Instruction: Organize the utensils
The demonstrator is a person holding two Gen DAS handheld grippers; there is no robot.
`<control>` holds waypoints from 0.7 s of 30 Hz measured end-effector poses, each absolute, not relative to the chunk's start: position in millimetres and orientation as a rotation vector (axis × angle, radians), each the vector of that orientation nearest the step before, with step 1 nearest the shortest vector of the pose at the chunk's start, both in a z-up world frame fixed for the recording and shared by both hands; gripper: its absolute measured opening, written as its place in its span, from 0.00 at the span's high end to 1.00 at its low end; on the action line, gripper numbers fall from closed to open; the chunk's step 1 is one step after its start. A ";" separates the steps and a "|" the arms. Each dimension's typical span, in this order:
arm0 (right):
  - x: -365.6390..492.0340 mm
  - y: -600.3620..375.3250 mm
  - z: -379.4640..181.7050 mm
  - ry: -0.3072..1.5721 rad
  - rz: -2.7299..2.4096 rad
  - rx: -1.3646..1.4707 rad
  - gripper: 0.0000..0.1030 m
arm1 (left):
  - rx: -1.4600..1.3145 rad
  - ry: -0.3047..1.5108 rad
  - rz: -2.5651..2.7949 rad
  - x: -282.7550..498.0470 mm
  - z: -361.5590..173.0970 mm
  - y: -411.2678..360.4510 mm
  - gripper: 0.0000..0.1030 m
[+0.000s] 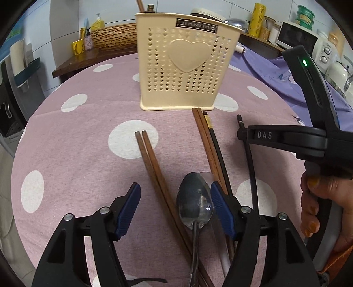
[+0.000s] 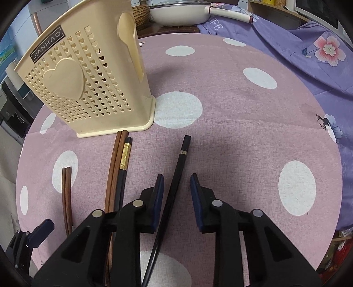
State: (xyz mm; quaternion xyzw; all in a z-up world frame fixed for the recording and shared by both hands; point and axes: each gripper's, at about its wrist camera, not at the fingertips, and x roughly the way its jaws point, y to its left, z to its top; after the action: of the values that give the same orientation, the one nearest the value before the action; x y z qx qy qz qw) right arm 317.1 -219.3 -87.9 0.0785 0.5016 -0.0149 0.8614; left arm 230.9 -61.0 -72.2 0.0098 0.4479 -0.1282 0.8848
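Note:
A cream perforated utensil holder with a heart on its front stands upright on the table. My left gripper is open over a metal spoon and a brown chopstick pair. The right pad sits at the spoon's edge. Another brown pair lies beside a gold-banded black chopstick, their ends at the holder's base. My right gripper straddles a single black chopstick, and a gap shows on both sides of it.
The round table wears a pink cloth with white dots. A purple floral cloth lies to the right, and a white pan sits behind. A wicker basket and a microwave stand at the back. A person's hand holds the right gripper's handle.

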 end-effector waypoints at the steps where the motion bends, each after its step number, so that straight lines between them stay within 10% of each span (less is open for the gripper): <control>1: 318.2 -219.3 -88.0 1.054 -0.031 0.162 0.78 | 0.023 0.931 -0.270 231.8 -71.9 -62.3 0.38; 21: 331.7 -224.9 -90.0 1.076 -0.036 0.195 0.89 | 0.025 0.978 -0.309 235.4 -72.3 -69.4 0.71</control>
State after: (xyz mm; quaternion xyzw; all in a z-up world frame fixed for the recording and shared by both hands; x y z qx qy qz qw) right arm 331.7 -224.9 -90.0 0.0927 0.5114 -0.0172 0.8542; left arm 235.4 -69.4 -72.3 0.0121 0.4680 -0.1480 0.8711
